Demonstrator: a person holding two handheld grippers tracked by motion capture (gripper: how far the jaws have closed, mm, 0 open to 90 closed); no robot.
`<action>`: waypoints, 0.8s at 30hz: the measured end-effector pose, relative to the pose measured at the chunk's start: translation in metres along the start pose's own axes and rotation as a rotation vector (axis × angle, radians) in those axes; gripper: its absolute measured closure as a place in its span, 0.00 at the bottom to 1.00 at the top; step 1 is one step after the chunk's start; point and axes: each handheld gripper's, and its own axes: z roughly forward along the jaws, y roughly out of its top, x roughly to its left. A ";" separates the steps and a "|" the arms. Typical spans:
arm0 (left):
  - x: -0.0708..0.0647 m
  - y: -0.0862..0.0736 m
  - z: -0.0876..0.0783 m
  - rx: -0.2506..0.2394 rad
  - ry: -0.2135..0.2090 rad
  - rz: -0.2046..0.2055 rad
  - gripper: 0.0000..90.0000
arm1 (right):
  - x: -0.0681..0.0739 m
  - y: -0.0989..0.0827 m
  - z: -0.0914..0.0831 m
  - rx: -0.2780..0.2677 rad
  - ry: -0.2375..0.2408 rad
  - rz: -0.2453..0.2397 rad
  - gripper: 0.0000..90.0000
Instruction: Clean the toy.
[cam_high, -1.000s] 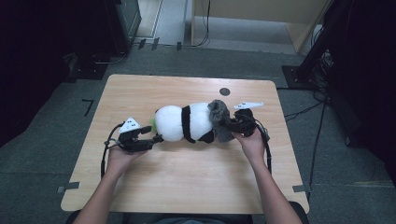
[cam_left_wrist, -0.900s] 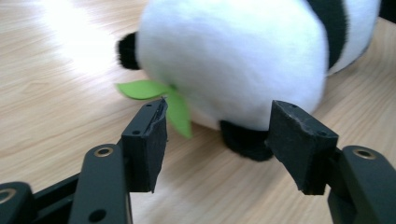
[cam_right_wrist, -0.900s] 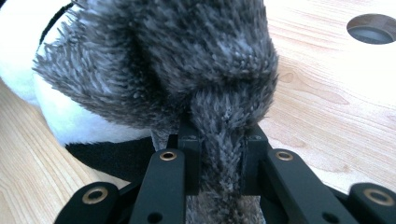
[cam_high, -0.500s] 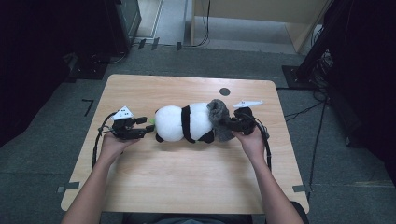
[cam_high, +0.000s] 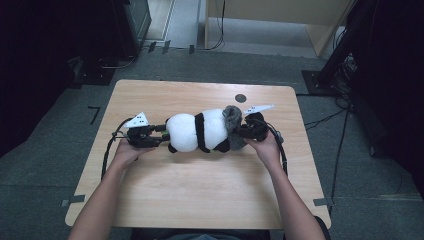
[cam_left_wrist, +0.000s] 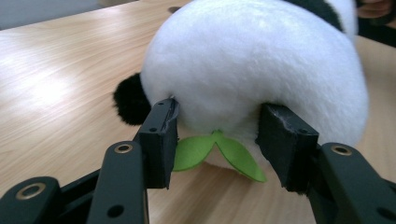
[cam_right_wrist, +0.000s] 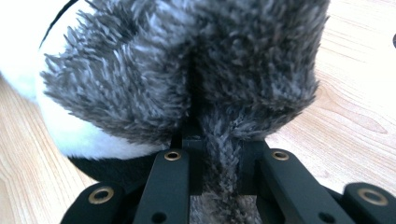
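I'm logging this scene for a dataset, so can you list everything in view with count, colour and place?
plush panda: one, white and black, lying mid-table between the grippers
grey furry cloth: one, grey, at the panda's right end
green leaf: one, green, under the panda's white end
table: one, light wood
round hole: one, dark, far side of the tabletop
left gripper: one, black, jaws have been closing around the panda's white end
right gripper: one, black, shut on the grey furry cloth
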 end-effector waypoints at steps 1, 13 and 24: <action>-0.004 0.001 0.000 -0.002 -0.029 0.019 0.55 | 0.000 0.000 0.000 -0.002 0.004 0.000 0.89; -0.016 -0.007 0.009 0.017 0.019 0.045 0.16 | -0.006 -0.002 -0.004 -0.017 -0.014 -0.010 0.88; -0.027 -0.004 0.021 -0.045 -0.122 0.139 0.00 | -0.003 0.004 0.003 -0.018 -0.009 -0.024 0.90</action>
